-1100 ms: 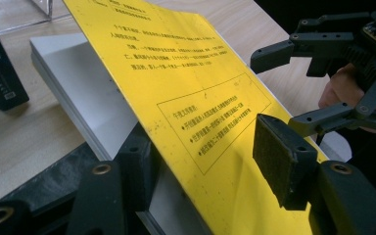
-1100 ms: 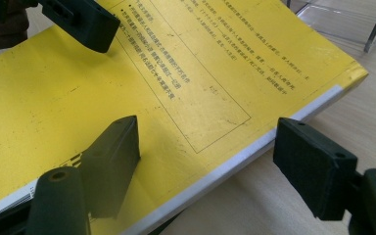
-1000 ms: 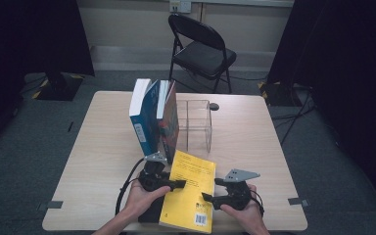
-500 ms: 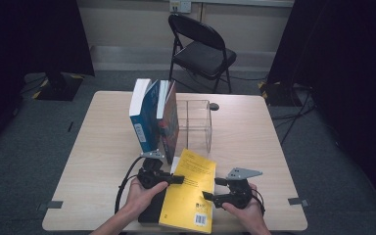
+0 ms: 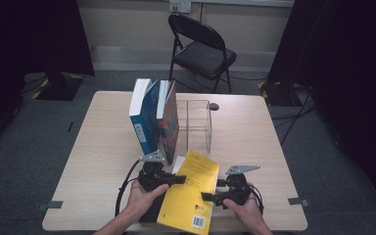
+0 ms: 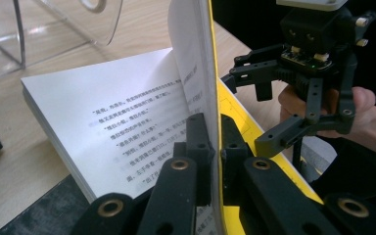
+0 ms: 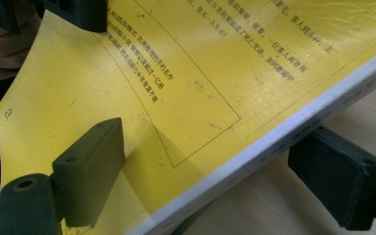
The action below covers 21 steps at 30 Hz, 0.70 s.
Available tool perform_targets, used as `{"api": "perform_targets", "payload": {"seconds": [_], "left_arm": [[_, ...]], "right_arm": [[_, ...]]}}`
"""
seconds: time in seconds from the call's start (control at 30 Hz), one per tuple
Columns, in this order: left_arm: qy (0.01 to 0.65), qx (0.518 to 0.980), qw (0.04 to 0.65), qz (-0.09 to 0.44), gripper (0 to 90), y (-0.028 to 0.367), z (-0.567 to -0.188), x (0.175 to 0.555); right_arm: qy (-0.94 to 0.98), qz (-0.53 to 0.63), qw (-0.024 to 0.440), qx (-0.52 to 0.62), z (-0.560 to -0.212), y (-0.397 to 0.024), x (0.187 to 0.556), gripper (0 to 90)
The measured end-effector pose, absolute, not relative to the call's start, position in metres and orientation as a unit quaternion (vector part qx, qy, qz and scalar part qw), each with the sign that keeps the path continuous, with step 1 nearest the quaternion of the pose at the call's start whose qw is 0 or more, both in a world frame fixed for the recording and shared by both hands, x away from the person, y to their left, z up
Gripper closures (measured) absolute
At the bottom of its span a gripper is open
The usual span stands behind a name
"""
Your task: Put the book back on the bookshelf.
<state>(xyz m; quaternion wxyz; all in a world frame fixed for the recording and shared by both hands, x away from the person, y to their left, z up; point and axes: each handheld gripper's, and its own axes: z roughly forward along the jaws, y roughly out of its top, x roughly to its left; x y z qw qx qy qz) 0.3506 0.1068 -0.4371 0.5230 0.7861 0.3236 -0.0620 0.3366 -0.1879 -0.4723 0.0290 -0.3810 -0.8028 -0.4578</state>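
A yellow paperback [image 5: 192, 195] lies at the table's near edge, its cover [image 6: 214, 73] lifted off the printed white pages [image 6: 122, 127]. My left gripper [image 5: 178, 179] is shut on the raised cover's edge, pads [image 6: 197, 142] pressed together with the sheet between them. My right gripper [image 5: 206, 197] comes at the book from the right. Its jaws have just been opening, and its pads [image 7: 90, 171] stand apart with the book's white page edge [image 7: 274, 142] between them, not pressing on it. In the left gripper view the right gripper [image 6: 254, 115] faces me across the cover.
Two thick books [image 5: 152, 120] stand upright mid-table against a clear acrylic holder [image 5: 197, 125]. A dark flat object [image 5: 149, 214] lies under the yellow book's near left corner. A black folding chair [image 5: 200, 49] stands beyond the table [image 5: 254, 142].
My left jaws have closed on the yellow cover's edge. The right jaws have spread a little wider around the book. Both hands stay about where they were.
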Motion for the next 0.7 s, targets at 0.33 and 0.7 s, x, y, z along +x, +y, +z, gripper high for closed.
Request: {"api": "perform_targets", "payload": {"seconds": [0.33, 0.7], "left_arm": [[0.301, 0.770, 0.562, -0.030, 87.2, 0.118, -0.419, 0.344], [0.302, 0.754, 0.583, -0.018, 86.8, 0.124, -0.406, 0.352]], "right_arm": [[-0.763, -0.516, -0.032, -0.388, -0.442, -0.199, 0.326, 41.6], [-0.741, -0.554, -0.048, -0.376, -0.406, -0.204, 0.331, 63.1]]}}
